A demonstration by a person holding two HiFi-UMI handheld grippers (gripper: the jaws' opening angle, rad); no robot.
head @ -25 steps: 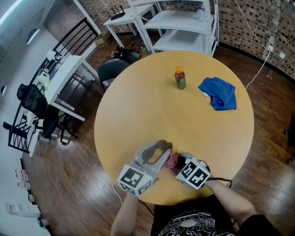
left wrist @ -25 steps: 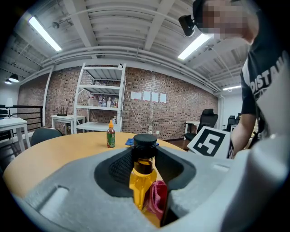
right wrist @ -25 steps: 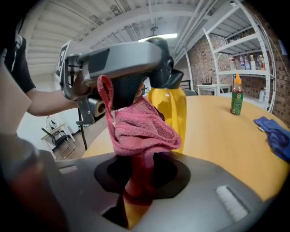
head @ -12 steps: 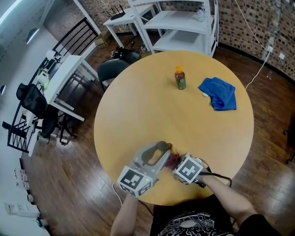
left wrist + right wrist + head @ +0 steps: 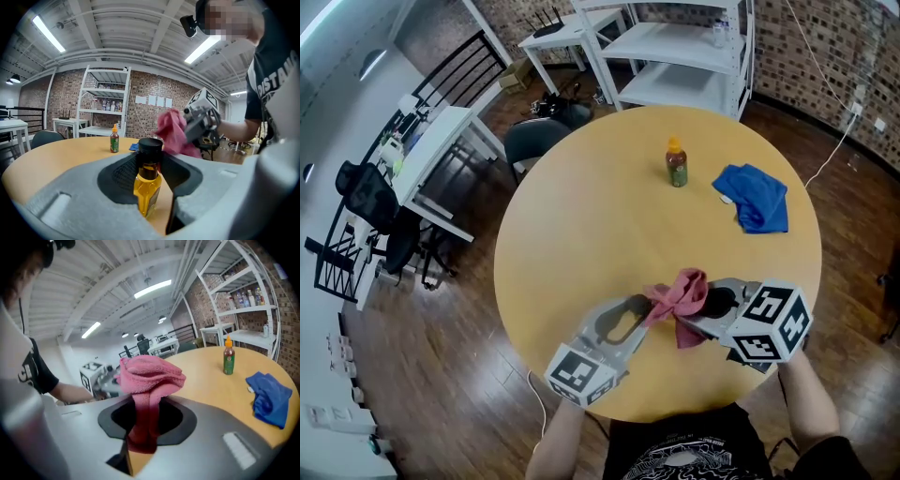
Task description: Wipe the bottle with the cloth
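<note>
My left gripper (image 5: 150,165) is shut on a small bottle (image 5: 148,180) of yellow liquid with a black cap, standing upright between its jaws. My right gripper (image 5: 146,422) is shut on a pink cloth (image 5: 149,376), which bunches above its jaws. In the head view the pink cloth (image 5: 682,298) hangs between the left gripper (image 5: 639,314) and the right gripper (image 5: 705,317), near the front of the round table (image 5: 581,216). The cloth hides the bottle there. From the left gripper view the pink cloth (image 5: 172,132) is just behind and to the right of the bottle's cap.
A sauce bottle (image 5: 676,165) with an orange cap stands at the far side of the table. A crumpled blue cloth (image 5: 755,197) lies to its right. White shelves (image 5: 675,56) and a chair (image 5: 534,141) stand beyond the table.
The right gripper has swung out to the right and lifted, carrying the pink cloth up off the spot between the grippers. The left gripper has barely moved.
</note>
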